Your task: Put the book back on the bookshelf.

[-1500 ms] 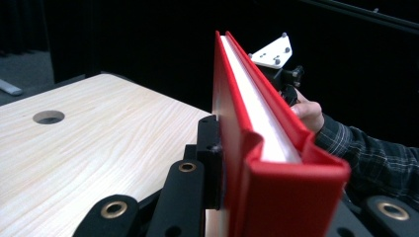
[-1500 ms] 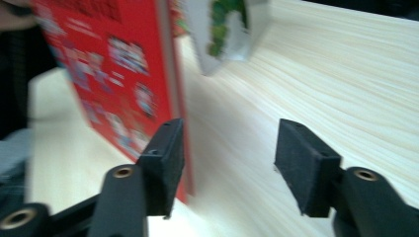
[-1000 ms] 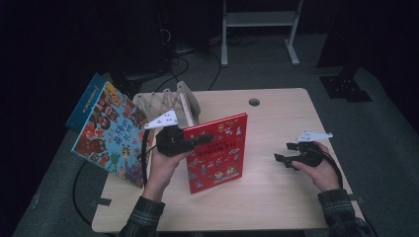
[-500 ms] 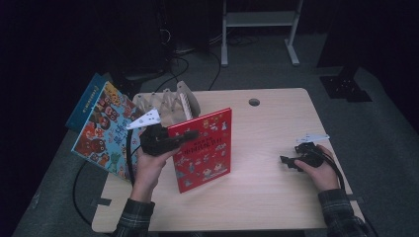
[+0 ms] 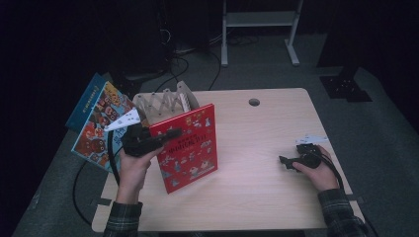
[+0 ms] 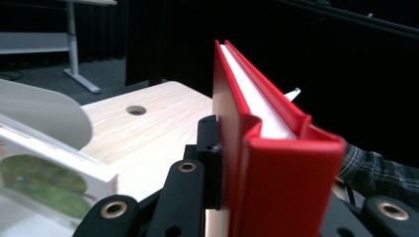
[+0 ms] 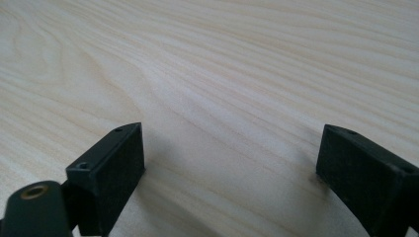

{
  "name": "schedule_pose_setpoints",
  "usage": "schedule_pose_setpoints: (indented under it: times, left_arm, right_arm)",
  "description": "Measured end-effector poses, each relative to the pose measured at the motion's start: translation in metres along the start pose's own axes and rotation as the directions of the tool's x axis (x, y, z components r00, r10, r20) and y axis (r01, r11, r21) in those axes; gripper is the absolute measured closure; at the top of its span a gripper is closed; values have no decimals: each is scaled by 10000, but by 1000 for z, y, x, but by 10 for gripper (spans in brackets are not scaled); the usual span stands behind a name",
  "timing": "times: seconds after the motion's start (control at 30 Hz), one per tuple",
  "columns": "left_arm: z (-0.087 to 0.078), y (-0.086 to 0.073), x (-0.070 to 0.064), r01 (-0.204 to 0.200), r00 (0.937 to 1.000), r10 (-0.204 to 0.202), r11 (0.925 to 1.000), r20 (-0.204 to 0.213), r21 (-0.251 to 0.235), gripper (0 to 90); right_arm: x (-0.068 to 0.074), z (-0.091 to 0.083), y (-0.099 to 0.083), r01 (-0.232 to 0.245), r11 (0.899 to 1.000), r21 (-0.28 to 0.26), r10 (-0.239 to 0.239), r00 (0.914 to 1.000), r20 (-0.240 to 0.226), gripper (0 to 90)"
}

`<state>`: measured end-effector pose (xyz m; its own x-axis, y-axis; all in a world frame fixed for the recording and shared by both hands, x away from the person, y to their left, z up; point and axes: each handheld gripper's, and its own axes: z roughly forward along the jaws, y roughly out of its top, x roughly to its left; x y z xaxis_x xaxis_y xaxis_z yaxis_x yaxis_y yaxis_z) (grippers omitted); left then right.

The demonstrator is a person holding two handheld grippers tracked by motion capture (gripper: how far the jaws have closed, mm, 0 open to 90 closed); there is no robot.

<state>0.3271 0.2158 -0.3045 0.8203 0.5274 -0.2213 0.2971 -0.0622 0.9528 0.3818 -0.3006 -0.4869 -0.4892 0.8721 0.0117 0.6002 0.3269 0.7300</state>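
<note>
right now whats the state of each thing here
red book: closed, tilted up off the table, clamped at its spine
left gripper: shut on the red book
right gripper: open, holding nothing, over bare table
wooden rack: illustrated books leaning at its left

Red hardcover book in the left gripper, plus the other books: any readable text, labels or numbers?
Red hardcover book: white title lettering across the cover, too small and blurred to read.
Colourful picture book at the table's left edge: pictures and print on the cover, nothing legible.
Blue book behind it: a line of pale lettering, too blurred to read.
Left gripper and right gripper: no markings legible.
</note>
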Motion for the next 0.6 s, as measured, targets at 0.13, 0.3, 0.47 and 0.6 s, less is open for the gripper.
schedule_pose_setpoints:
  times: [0.13, 0.3, 0.47, 0.6]
  left_arm:
    - [-11, 0, 4, 69, 9998, -71, 9999, -171, -101, 796]
    - [-25, 2, 7, 104, 9993, -113, 9996, -349, -261, 796]
    - [-42, 2, 11, 153, 9976, -184, 9988, -671, -466, 796]
    - [-53, 3, 14, 225, 9966, -272, 9979, -781, -611, 796]
  right_arm:
    - [0, 0, 0, -5, 10000, -1, 5, 10000, 2, 100]
    - [0, 0, 0, -23, 10000, -6, 23, 10000, 10, 100]
    - [0, 0, 0, -23, 10000, -5, 23, 10000, 15, 100]
    - [-1, 0, 0, -125, 9999, -6, 125, 9999, 113, 100]
